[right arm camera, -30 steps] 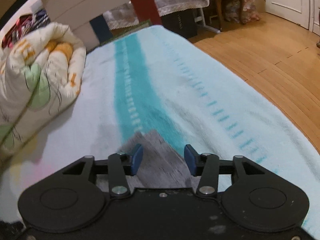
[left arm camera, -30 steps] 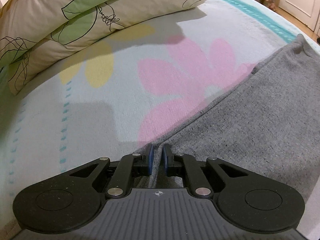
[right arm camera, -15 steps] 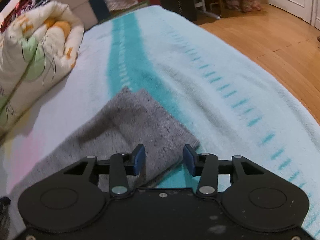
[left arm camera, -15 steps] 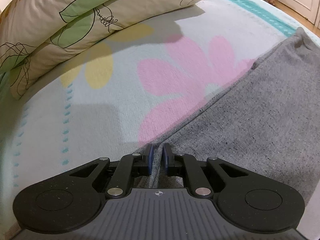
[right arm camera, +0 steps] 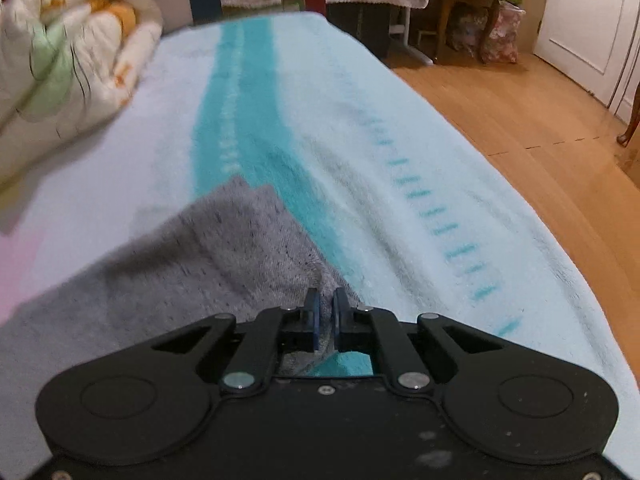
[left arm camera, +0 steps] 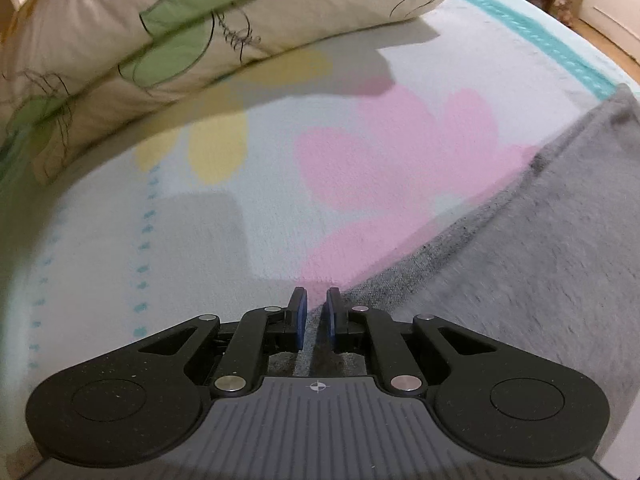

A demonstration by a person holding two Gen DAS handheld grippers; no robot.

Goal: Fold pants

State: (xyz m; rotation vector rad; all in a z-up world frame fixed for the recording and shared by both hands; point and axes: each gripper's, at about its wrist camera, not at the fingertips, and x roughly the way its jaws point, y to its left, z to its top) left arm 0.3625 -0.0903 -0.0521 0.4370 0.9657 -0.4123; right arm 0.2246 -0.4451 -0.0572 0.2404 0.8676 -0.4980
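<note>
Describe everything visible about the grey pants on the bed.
The grey pants are a soft, heathered knit with dark flecks, lying mostly flat on the flower-printed blanket. One long straight edge runs diagonally across the pink flower. In the right wrist view a squared end shows two layers and crosses the teal stripe. The left claw is shut on an edge of the cloth. The right claw has just closed on the fabric, bunching it between the pads.

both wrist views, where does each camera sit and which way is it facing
Left wrist: on the left gripper, angled down across the blanket toward a pillow; its fingers pinch the grey pants.
Right wrist: on the right gripper, facing along the bed toward the wooden floor; its fingers pinch the pants' edge.
Shared: pants, blanket.
</note>
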